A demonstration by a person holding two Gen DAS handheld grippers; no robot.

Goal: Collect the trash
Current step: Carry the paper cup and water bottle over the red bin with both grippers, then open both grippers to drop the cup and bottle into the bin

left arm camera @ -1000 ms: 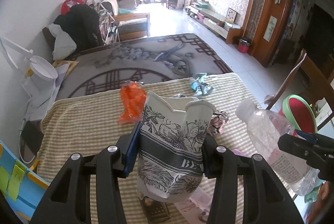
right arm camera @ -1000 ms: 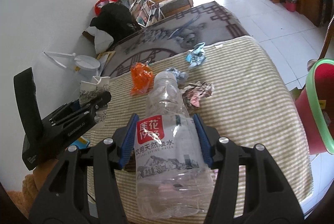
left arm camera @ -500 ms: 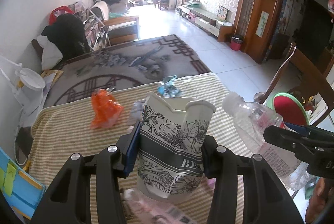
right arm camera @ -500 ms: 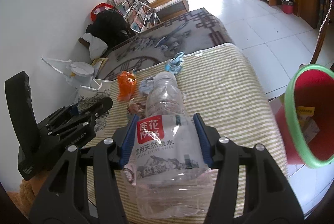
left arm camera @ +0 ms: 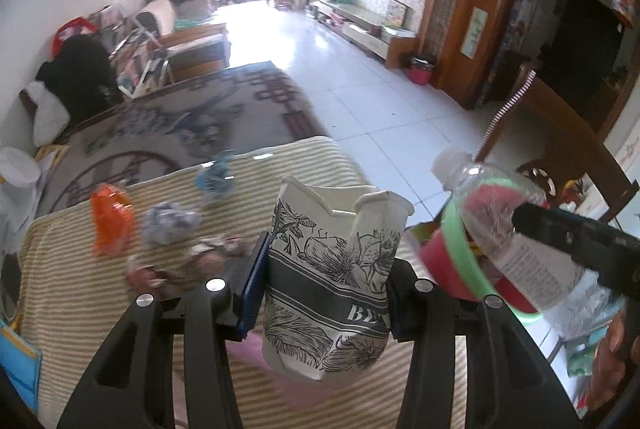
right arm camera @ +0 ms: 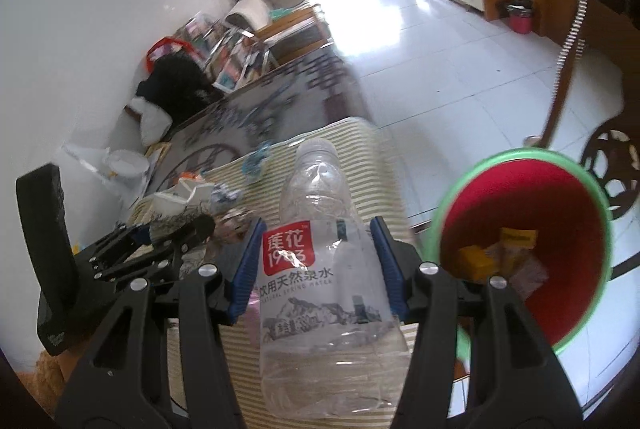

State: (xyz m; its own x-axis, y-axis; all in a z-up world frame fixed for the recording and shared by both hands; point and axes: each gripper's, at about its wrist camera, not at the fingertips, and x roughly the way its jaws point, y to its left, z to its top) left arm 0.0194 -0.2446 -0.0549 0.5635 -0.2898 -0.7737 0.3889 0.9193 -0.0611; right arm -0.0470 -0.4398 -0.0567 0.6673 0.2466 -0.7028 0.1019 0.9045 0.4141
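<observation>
The left gripper (left arm camera: 326, 281) is clenched on a crumpled paper cup (left arm camera: 336, 285), white with black flower prints, its blue pads pressing both sides; the cup is held upright above the table (left arm camera: 80, 289), near its right edge. The right gripper (right arm camera: 316, 269) grasps a clear plastic bottle (right arm camera: 320, 269) with a red label, cap end pointing away, also lifted off the striped cloth at the right edge. Just past that edge stands a red bin (right arm camera: 560, 213) with a green rim, holding yellow and pale scraps at its bottom; the bottle is just beside the bin's rim, not inside. In the left view the bottle (left arm camera: 516, 225) appears in front of the bin (left arm camera: 452, 269). Still lying on the table toward its far side are an orange wrapper (left arm camera: 110, 219), a grey-white crumpled wad (left arm camera: 170, 225), a blue wrapper (left arm camera: 216, 179) near the far edge, and a brownish scrap (left arm camera: 188, 265) closer in. A patterned rug (left arm camera: 172, 125) covers the floor beyond the table.
</observation>
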